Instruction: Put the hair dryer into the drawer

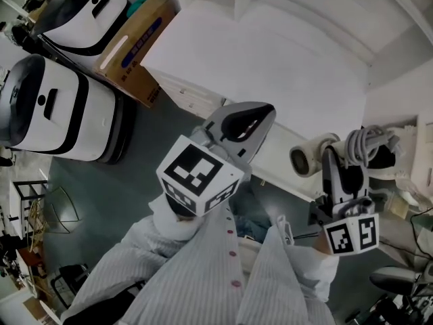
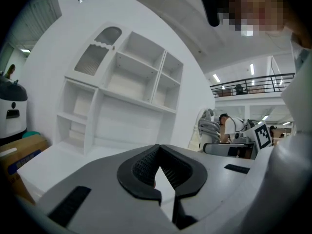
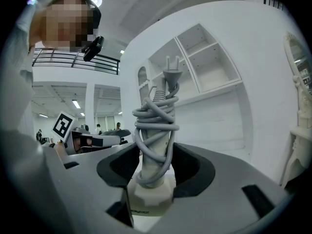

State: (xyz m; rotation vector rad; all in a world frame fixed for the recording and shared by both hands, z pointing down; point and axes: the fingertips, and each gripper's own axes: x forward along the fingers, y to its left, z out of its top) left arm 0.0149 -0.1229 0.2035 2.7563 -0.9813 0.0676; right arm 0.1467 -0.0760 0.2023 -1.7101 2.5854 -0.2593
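Note:
The white hair dryer (image 1: 308, 158) hangs over the front edge of the white cabinet top (image 1: 270, 53), its grey cord (image 1: 369, 144) coiled round the handle. My right gripper (image 1: 333, 160) is shut on that handle. In the right gripper view the jaws press on the cord-wrapped handle (image 3: 152, 130), and the plug (image 3: 169, 67) stands up above it. My left gripper (image 1: 260, 114) is held above the cabinet's front edge, left of the dryer. It (image 2: 158, 152) is shut with nothing between its pads. A panelled cabinet front (image 1: 193, 99) shows below the top; I make out no open drawer.
Two white and black machines (image 1: 61, 107) (image 1: 81, 12) stand on the floor at the left, beside a cardboard box (image 1: 135, 42). A white shelf unit (image 2: 122, 82) rises at the back of the cabinet top. The person's striped sleeves (image 1: 203, 276) fill the bottom of the head view.

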